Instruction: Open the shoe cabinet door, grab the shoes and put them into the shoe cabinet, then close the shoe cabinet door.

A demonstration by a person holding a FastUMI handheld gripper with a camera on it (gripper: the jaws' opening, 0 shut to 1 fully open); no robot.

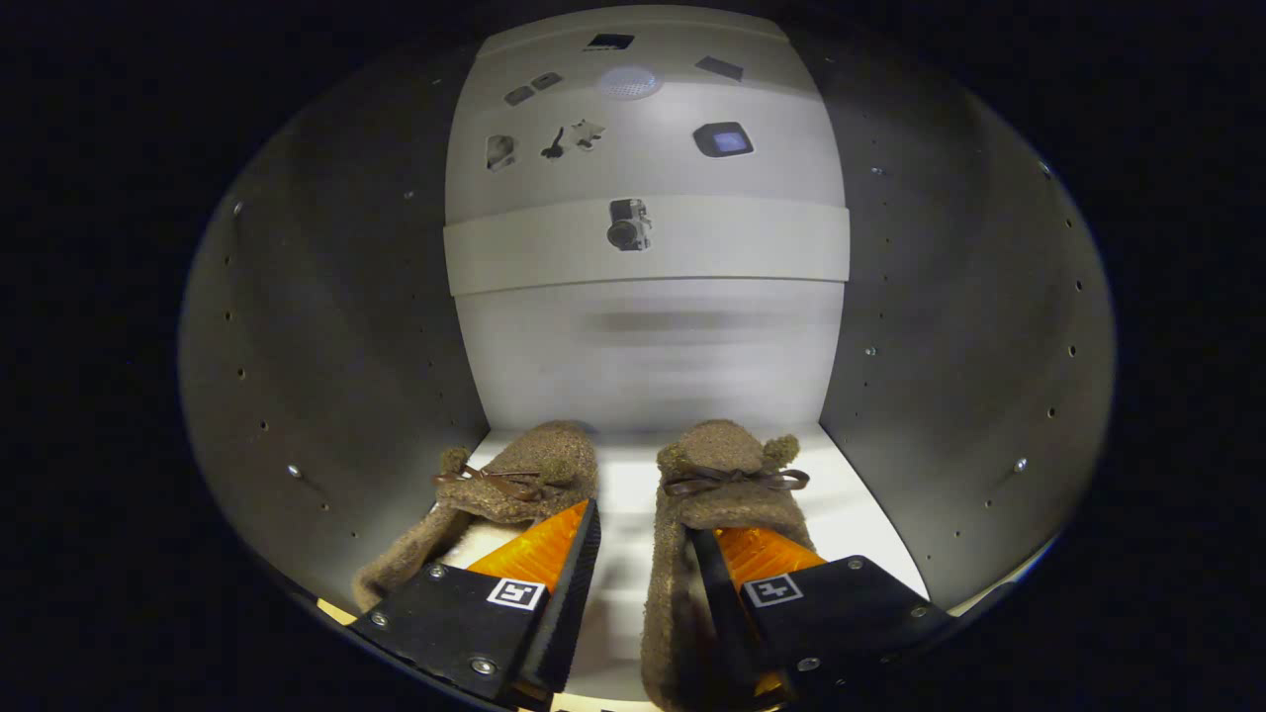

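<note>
Gripper (643, 554) inside the shoe cabinet (326, 326), fingers spread apart with bare white shelf (623, 494) between them, pinching nothing; left finger lying over the left slipper (495, 494), right finger resting in the opening of the right slipper (717, 494); both brown fuzzy slippers, each with a dark ribbon bow, side by side on the shelf, toes toward the pale back panel (648, 346); grey side walls with rows of small holes flank the pair.
</note>
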